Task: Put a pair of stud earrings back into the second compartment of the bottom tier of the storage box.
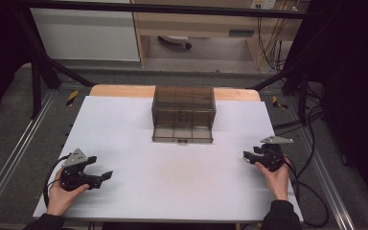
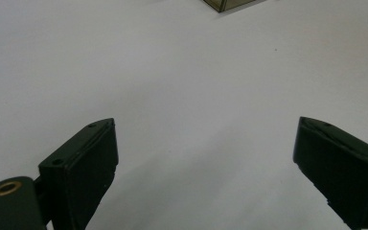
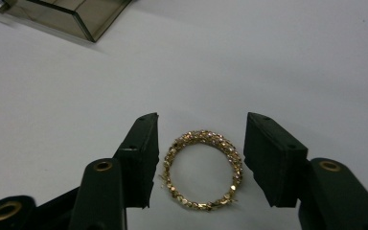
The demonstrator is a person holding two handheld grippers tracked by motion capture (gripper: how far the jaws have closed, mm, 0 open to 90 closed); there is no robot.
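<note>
We note the gold bracelet (image 3: 202, 170) lying flat on the white table (image 1: 172, 177), well short of the smoked plastic drawer box (image 1: 184, 114) and directly between the parted jaws of the right gripper (image 3: 199, 160), neither jaw touching it. The left gripper (image 2: 206, 163) is spread wide over bare table with nothing in it, farther from the bracelet, so we judge the right hand is placed to close on it.

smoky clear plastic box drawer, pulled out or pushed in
Pulled out. The high view shows the smoky clear plastic box's bottom drawer jutting forward past its front onto the white table.
</note>
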